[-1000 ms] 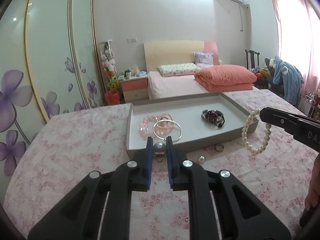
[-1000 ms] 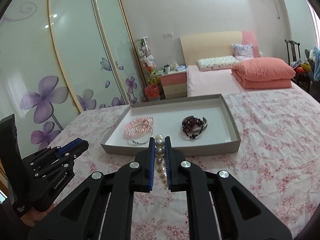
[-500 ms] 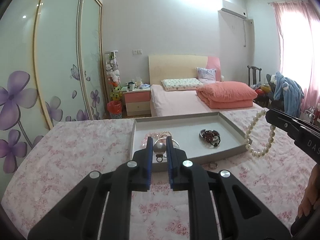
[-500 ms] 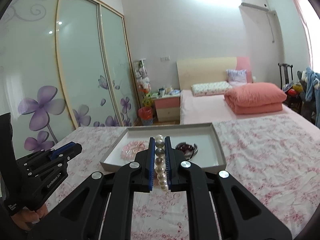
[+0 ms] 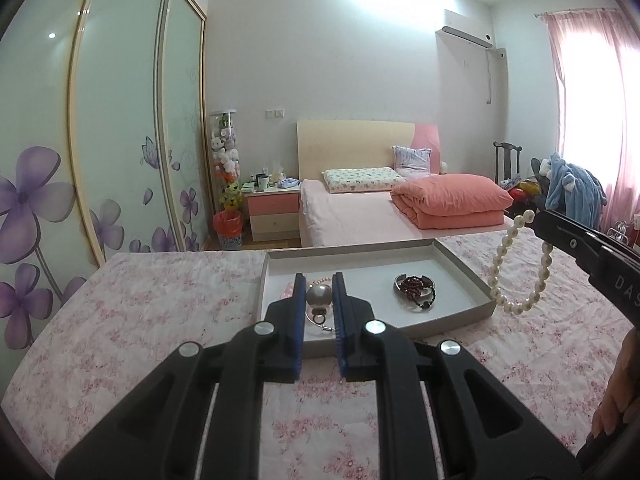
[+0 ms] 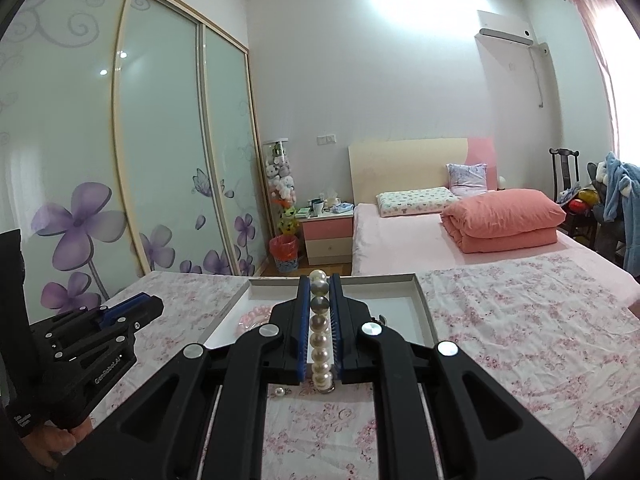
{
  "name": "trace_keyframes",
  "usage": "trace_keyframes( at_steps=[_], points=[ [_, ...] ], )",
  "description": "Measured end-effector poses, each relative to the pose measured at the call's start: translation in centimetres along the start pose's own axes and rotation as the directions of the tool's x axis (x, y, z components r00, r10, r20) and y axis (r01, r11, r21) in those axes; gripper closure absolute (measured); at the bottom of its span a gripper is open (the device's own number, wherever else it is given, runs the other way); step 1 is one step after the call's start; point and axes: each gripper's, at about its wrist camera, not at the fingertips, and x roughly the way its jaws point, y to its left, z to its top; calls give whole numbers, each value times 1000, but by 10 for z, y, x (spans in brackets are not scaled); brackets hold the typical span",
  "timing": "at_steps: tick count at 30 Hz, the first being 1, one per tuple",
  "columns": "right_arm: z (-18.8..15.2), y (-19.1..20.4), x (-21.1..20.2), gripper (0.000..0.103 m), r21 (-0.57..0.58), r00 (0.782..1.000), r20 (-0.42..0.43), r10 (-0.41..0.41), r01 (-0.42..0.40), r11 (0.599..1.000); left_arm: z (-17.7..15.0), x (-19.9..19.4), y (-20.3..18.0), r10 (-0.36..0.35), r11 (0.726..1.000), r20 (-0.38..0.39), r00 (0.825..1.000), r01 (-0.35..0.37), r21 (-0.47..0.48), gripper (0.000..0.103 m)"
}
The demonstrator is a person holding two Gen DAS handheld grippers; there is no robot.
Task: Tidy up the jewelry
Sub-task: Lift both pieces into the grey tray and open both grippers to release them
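The left gripper had its jaws pinching a large pearl pendant, held above the near edge of the gray tray on the floral bed cover. The right gripper had its jaws pressed on a pearl bracelet, whose loop hung beside the tray's right corner. A dark bead bracelet and pink bracelets lay inside the tray

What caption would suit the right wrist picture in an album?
Right gripper shut on a pearl strand, above a floral bedspread, with the jewelry tray just ahead.
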Motion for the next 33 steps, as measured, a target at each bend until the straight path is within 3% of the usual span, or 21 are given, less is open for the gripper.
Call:
trace_keyframes(
  at_steps=[19, 33],
  points=[
    [16, -3, 45, 93, -12, 1000, 0, -30, 30, 999, 20, 47, 0, 11, 1000, -6, 1000, -11, 5, 89],
    [12, -17, 126, 93, 84, 988, -156, 3, 10, 996, 20, 136, -1, -35, 999, -134, 990, 35, -1, 89]
  ],
)
